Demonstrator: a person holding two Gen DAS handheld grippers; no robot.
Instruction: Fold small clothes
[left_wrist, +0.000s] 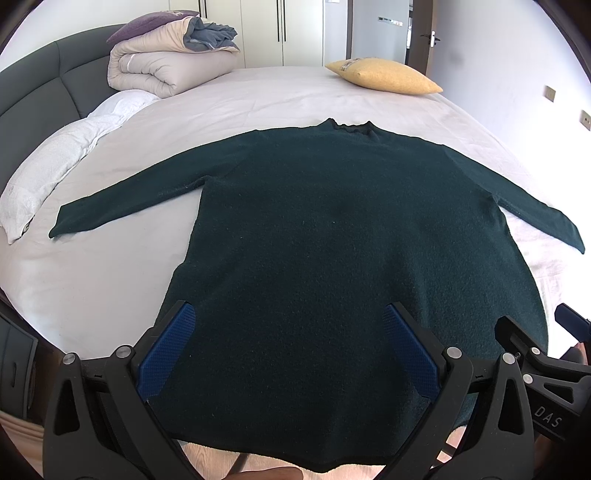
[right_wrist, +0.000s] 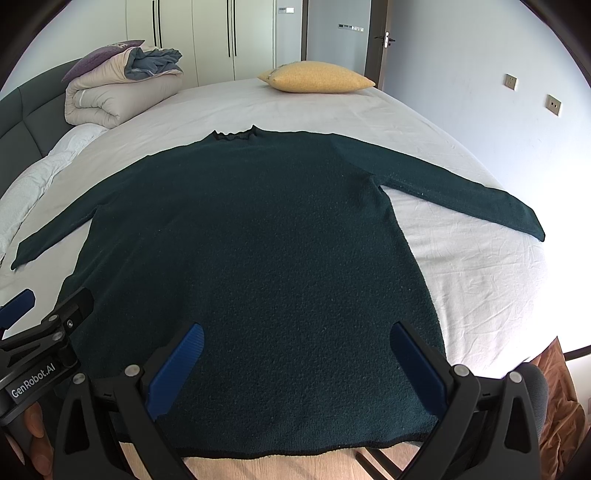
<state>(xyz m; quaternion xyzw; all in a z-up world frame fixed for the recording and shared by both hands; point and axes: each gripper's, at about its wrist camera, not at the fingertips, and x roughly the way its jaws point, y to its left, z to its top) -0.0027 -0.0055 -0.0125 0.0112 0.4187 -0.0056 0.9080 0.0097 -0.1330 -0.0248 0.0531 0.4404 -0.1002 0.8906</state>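
Sweater (left_wrist: 332, 229), dark green, lies flat on the bed (left_wrist: 258, 96) with sleeves spread, apparently laid out for folding; left gripper (left_wrist: 290, 347) and right gripper (right_wrist: 295, 363) hover at its near hem, fingers (left_wrist: 166, 350) wide apart, holding nothing.

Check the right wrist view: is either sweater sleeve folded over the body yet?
No. Both sleeves of the dark green sweater lie spread out flat on the bed sheet, one to each side of the body.
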